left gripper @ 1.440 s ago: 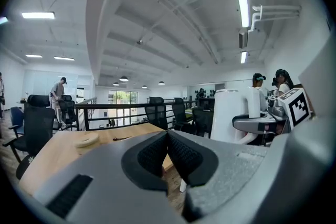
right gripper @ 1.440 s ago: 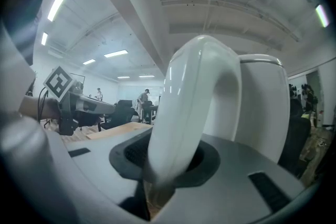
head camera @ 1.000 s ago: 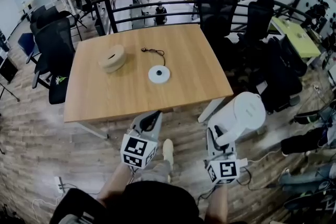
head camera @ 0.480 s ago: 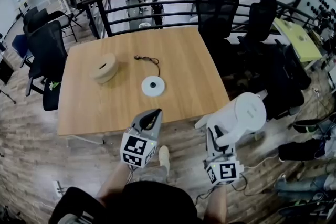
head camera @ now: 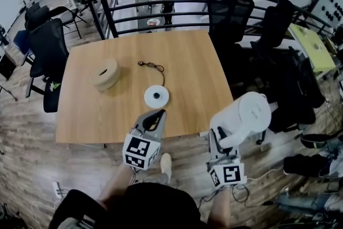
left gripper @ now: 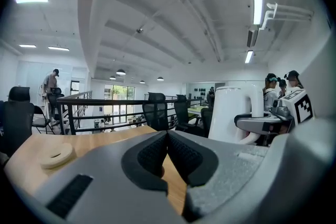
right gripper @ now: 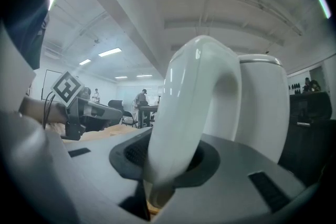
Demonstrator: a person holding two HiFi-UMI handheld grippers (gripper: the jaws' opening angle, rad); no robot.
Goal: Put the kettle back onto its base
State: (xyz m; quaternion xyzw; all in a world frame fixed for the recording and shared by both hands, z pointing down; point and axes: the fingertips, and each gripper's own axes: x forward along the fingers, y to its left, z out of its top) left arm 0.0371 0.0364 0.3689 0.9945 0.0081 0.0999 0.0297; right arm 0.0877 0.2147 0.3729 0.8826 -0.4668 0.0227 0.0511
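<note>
As the head view is set against the earlier ones, the table [head camera: 187, 61] is found drawn closer. Its near edge is now overlapped by the tip of the left gripper [head camera: 155, 118], and the base [head camera: 156, 96] is seen just at 12 o'clock of that tip. The kettle [head camera: 246, 118] is held by its handle in the right gripper [head camera: 218, 141], off the table's near right corner, at about 4 o'clock from the base. The carry is judged well advanced, and the setting-down not yet begun.

In the left gripper view, the jaws are shown pressed together on nothing, with the kettle [left gripper: 233, 113] at 3 o'clock.

In the right gripper view, the jaws are seen clamped narrowly about the white handle [right gripper: 189, 123].
</note>
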